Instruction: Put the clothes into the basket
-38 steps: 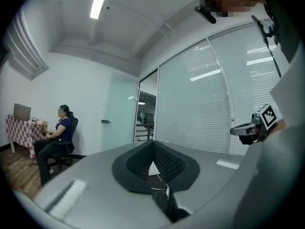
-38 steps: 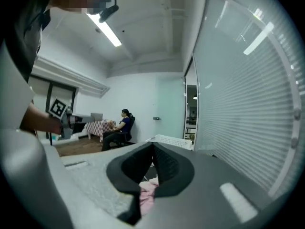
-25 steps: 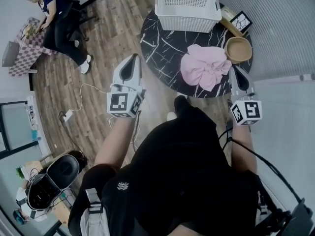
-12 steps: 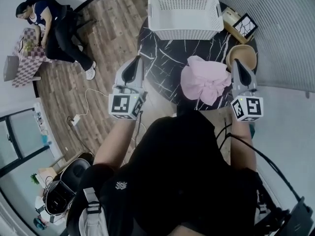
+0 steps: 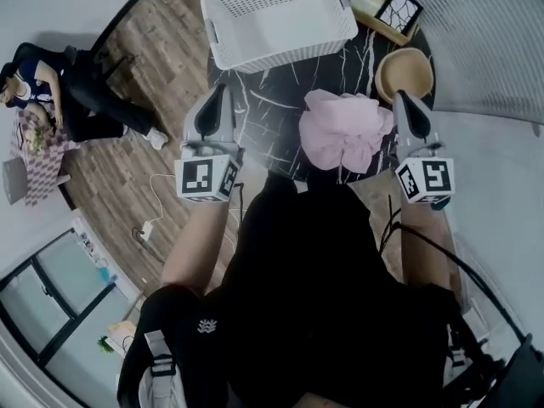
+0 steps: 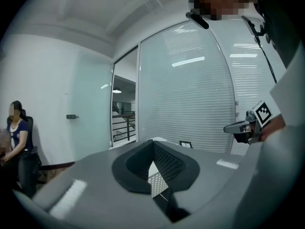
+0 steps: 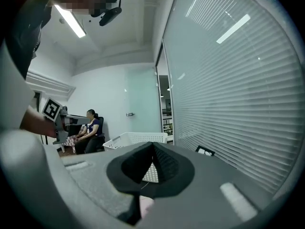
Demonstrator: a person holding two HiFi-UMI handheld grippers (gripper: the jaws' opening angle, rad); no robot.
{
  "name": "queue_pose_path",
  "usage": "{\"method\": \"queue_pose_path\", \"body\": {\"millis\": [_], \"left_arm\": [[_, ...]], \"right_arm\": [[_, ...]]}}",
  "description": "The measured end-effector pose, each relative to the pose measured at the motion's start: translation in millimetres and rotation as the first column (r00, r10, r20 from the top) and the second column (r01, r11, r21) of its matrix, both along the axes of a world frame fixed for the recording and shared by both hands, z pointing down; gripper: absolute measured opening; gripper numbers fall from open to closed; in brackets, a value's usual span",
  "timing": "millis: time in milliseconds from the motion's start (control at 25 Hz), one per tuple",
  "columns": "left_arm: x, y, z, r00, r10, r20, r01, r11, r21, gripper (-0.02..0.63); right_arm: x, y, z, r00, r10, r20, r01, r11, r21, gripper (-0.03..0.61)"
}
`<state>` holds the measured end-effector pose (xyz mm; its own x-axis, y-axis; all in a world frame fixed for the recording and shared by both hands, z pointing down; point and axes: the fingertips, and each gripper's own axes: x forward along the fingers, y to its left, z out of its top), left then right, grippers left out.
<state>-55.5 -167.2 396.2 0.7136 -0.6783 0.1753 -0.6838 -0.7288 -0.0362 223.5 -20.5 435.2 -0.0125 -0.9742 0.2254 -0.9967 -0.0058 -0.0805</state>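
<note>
The left gripper (image 5: 223, 92) sits left of centre in the head view, its jaws pressed together with nothing between them. In the left gripper view (image 6: 153, 143) the two dark pads meet in a point. Its marker cube (image 5: 206, 177) is just below it in the picture. The right gripper (image 5: 399, 97) is right of centre, its jaws also closed and empty, as the right gripper view (image 7: 152, 147) shows.

Between the two grippers, near the frame's centre, lies a bundle of pink clothes (image 5: 344, 130) on a round black marbled table (image 5: 272, 100). The right gripper is just beside the bundle's right edge; the left gripper is apart from it, over the table's left rim. A sliver of pink shows under the right gripper's jaws (image 7: 145, 205).

The white mesh basket (image 5: 285, 39) stands at the top of the frame, on the table's far side, apart from the clothes. It also shows beyond the right gripper's jaws (image 7: 136, 138). A wooden bowl (image 5: 405, 72) sits at upper right, above the right gripper. A seated person (image 5: 42, 92) is at far left, on the wood floor (image 5: 161, 75).
</note>
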Motion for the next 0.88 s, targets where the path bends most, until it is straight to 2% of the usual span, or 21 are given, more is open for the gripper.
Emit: {"method": "queue_pose_path", "body": {"millis": [120, 280, 400, 600, 880], "left_arm": [[23, -8, 9, 0.995, 0.098, -0.013, -0.098, 0.995, -0.007, 0.006], [43, -6, 18, 0.974, 0.227, -0.015, -0.228, 0.974, -0.015, 0.006], [52, -12, 35, 0.96, 0.278, -0.021, -0.279, 0.96, -0.035, 0.006], [70, -10, 69, 0.937, 0.348, -0.027, -0.349, 0.933, -0.088, 0.006], [88, -11, 113, 0.911, 0.413, -0.002, -0.41, 0.903, -0.127, 0.006]], "right_arm": [[2, 2, 13, 0.998, 0.07, 0.011, -0.07, 0.998, -0.004, 0.002], [-11, 11, 17, 0.984, 0.173, 0.048, -0.173, 0.985, -0.004, 0.002], [-31, 14, 25, 0.983, 0.178, 0.033, -0.178, 0.984, -0.027, 0.002], [-38, 26, 54, 0.98, 0.197, 0.005, -0.196, 0.975, -0.102, 0.007], [-36, 26, 105, 0.982, 0.184, 0.04, -0.175, 0.969, -0.175, 0.271]]}}
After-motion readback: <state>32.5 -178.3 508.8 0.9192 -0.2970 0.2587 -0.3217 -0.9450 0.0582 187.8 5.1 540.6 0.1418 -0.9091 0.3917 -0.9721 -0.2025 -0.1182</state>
